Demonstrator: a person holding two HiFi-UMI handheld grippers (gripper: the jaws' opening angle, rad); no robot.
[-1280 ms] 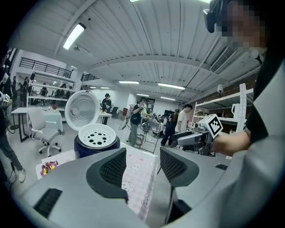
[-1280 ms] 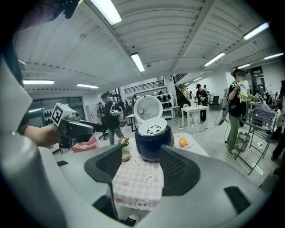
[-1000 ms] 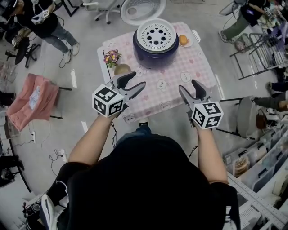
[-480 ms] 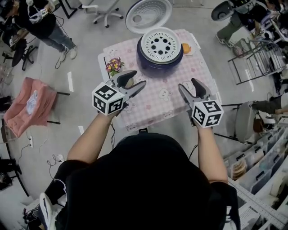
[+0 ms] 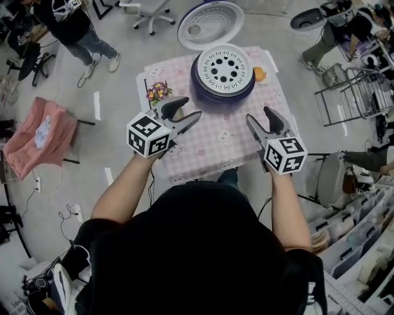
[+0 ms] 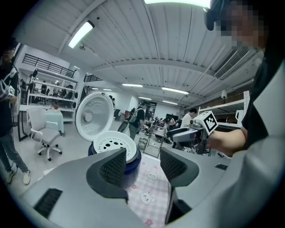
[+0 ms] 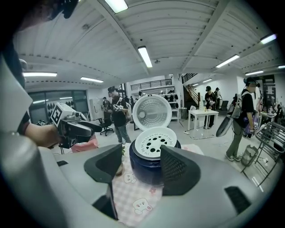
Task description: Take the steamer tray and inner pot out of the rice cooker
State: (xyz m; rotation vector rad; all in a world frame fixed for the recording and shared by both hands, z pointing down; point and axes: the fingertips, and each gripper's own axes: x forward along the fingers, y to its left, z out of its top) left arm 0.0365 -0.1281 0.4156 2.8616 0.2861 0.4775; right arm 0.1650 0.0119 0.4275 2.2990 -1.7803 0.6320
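A dark blue rice cooker [image 5: 223, 86] stands at the far side of a small table, its round lid [image 5: 211, 24] swung up and back. A white steamer tray [image 5: 224, 68] with round holes sits in its mouth; the inner pot is hidden under it. The tray [image 6: 116, 144] and cooker [image 7: 149, 164] also show ahead in both gripper views. My left gripper [image 5: 191, 111] hovers open over the table's near left part. My right gripper [image 5: 261, 120] hovers open over the near right edge. Both are empty and well short of the cooker.
The table carries a pink checked cloth [image 5: 215, 132]. A small vase of flowers [image 5: 159, 93] stands just beyond my left gripper, and an orange [image 5: 259, 74] lies right of the cooker. People, office chairs [image 5: 148, 7], a pink-draped stool [image 5: 40, 132] and a metal rack [image 5: 354, 86] surround the table.
Both grippers have moved forward over the table's near edge, toward the cooker. Their jaws stay as wide as before.
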